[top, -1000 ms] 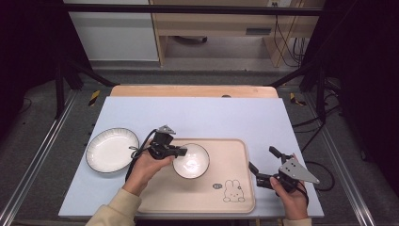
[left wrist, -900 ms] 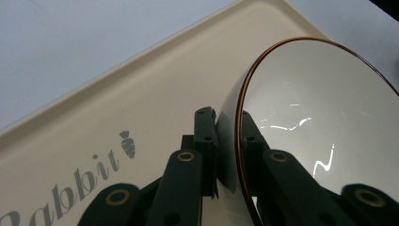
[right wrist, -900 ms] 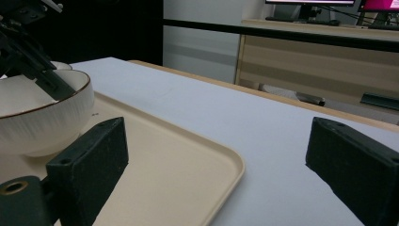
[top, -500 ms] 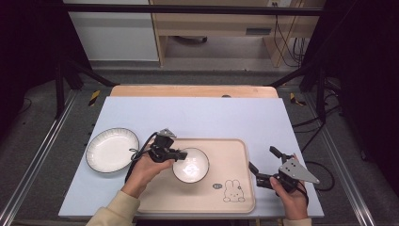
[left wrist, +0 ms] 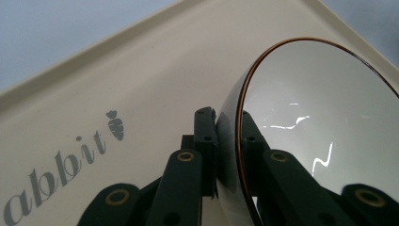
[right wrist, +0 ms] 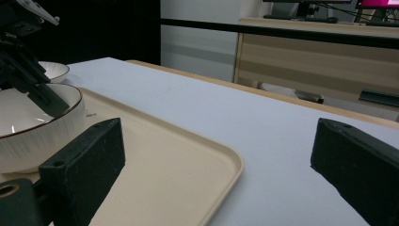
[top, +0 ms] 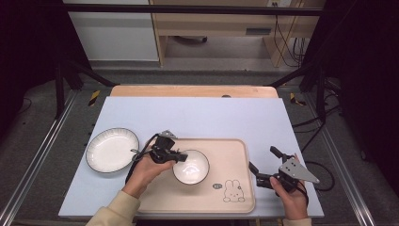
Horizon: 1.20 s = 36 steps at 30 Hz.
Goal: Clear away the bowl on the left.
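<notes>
A white bowl (top: 191,167) with a thin brown rim sits on the beige tray (top: 226,150), left of its middle. My left gripper (top: 177,157) is shut on the bowl's left rim. In the left gripper view one jaw lies outside the wall and one inside, with the gripper (left wrist: 227,123) pinching the bowl (left wrist: 320,117) over the tray (left wrist: 141,80). Off the tray's right edge my right gripper (top: 263,159) stands open, with nothing between its jaws. The right gripper view shows that gripper (right wrist: 219,139) above the tray's corner (right wrist: 188,155), with the bowl (right wrist: 37,134) at left.
A white plate (top: 112,149) with a dark rim lies on the pale blue table cover (top: 211,117), left of the tray. A rabbit drawing (top: 234,190) marks the tray's near right corner. Black frame rails and a wooden bench stand beyond the table.
</notes>
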### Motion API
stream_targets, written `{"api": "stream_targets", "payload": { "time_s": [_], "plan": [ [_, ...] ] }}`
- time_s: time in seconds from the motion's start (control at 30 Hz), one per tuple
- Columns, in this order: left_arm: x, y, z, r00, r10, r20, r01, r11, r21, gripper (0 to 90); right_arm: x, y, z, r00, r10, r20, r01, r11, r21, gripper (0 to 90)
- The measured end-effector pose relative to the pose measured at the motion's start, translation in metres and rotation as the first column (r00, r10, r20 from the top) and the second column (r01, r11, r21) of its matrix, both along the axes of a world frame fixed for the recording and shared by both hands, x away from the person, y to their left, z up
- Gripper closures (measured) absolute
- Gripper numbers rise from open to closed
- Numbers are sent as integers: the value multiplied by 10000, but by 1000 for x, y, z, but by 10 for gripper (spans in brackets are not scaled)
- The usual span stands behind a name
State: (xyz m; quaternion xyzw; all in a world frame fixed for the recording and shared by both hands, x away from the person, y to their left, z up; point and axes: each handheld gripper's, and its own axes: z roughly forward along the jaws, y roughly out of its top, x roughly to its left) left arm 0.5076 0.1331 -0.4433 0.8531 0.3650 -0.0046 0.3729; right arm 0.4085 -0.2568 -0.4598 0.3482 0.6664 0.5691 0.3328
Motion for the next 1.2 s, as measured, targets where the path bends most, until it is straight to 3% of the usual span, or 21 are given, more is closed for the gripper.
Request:
{"api": "stream_targets", "payload": {
  "time_s": [0.33, 0.4, 0.57, 0.73, 1.2],
  "plan": [
    [5, 0, -4, 9997, 59, -229, -57, 9999, 85, 824, 0, -1, 1, 9998, 78, 167, -78, 10000, 28, 42],
    [6, 0, -3, 9998, -20, -179, 25, 9996, 263, 825, -1, -1, 1, 9998, 74, 179, -75, 9999, 82, 42],
    [5, -1, -4, 9999, 53, -109, -51, 9998, 199, 826, 1, 0, 0, 9998, 154, 152, -155, 9999, 70, 42],
    [4, -1, -4, 9999, -91, 119, 87, 9991, 404, 826, 2, -2, 0, 9998, 130, 126, -132, 9998, 158, 42],
    [3, -2, -5, 9997, 13, 242, -21, 9995, 302, 825, 1, -4, 0, 9997, 161, 163, -165, 9995, 266, 42]
  ]
}}
